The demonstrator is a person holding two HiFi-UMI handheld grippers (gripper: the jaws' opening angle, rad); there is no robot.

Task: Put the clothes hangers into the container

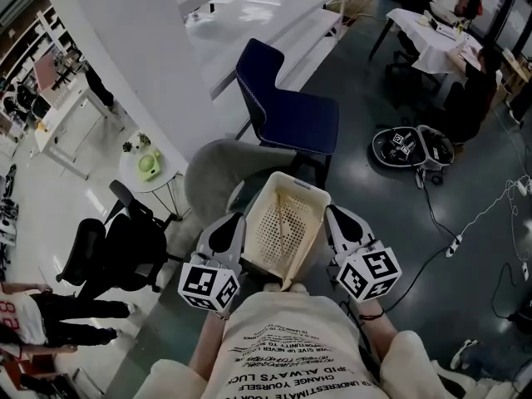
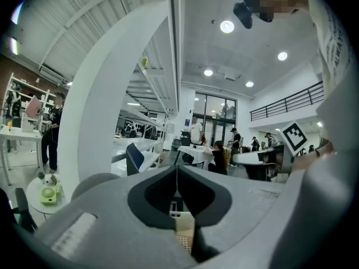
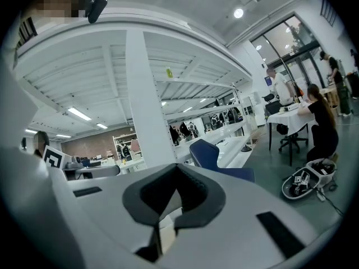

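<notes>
Between both grippers: beige perforated container point(image 1: 298, 181), off the floor | left of container: left gripper point(image 2: 177, 175), jaws clamped on its rim | right of container: right gripper point(image 3: 175, 178), jaws clamped on its rim | inside container: faint thin shapes, hangers uncertain | beyond container: blue chair point(image 1: 291, 110)

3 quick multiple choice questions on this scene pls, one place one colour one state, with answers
1. Where is the basket? A on the white table B between the left tongs and right tongs C on the floor
2. Colour of the chair beyond it? A red B yellow C dark blue
3. The right tongs are: A shut on the basket's edge B wide open C out of view
Answers: 1 B, the tongs flank its sides; 2 C, blue seat and back; 3 A, jaws together with the cream edge between them.
</notes>
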